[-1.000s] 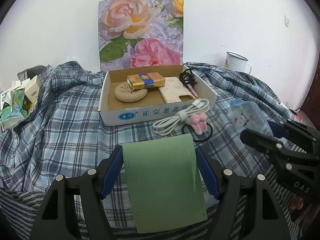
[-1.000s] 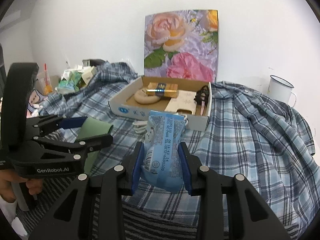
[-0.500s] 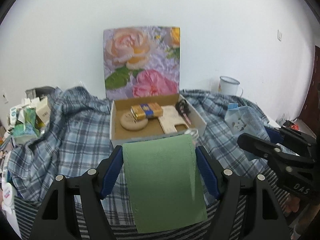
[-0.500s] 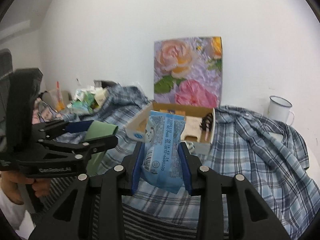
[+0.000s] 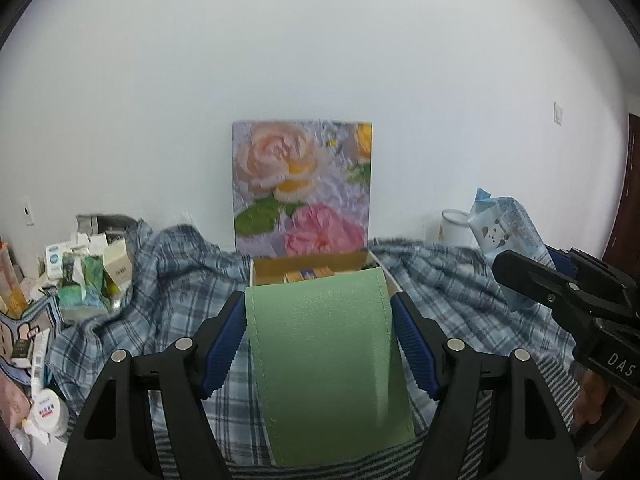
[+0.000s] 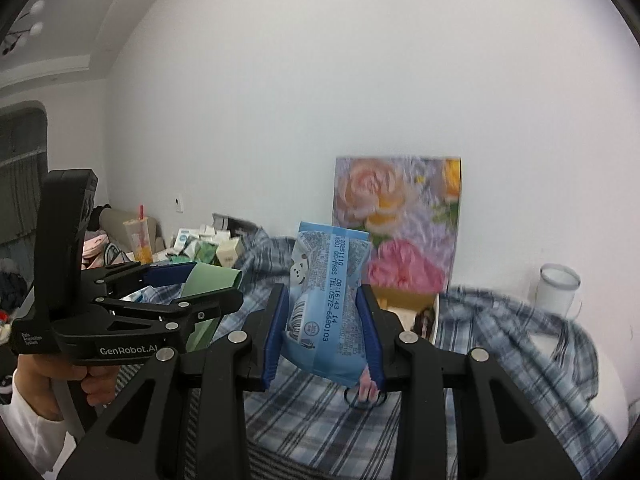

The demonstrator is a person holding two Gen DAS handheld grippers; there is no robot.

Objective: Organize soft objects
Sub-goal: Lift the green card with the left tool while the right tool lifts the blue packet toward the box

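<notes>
My left gripper (image 5: 319,344) is shut on a flat green pouch (image 5: 324,356), held up over the plaid cloth; it hides most of the open cardboard box (image 5: 316,270) behind it. In the right wrist view that same left gripper (image 6: 208,288) and green pouch (image 6: 210,280) appear at the left. My right gripper (image 6: 323,340) is shut on a light blue tissue pack (image 6: 328,304) with printed text, lifted in front of the box (image 6: 404,300). The left wrist view shows the blue tissue pack (image 5: 506,240) and the right gripper (image 5: 556,276) at the right.
A floral panel (image 5: 302,188) leans on the white wall behind the box. A white enamel mug (image 6: 558,290) stands at the right. Small cartons and bottles (image 5: 80,276) crowd the left. A plaid shirt (image 5: 160,296) covers the surface. A black hair tie (image 6: 362,396) lies below the pack.
Both grippers have risen with their loads and tilted up; the box and cloth sank low in both views, and the cable and hair tie dropped out of the left wrist view.
</notes>
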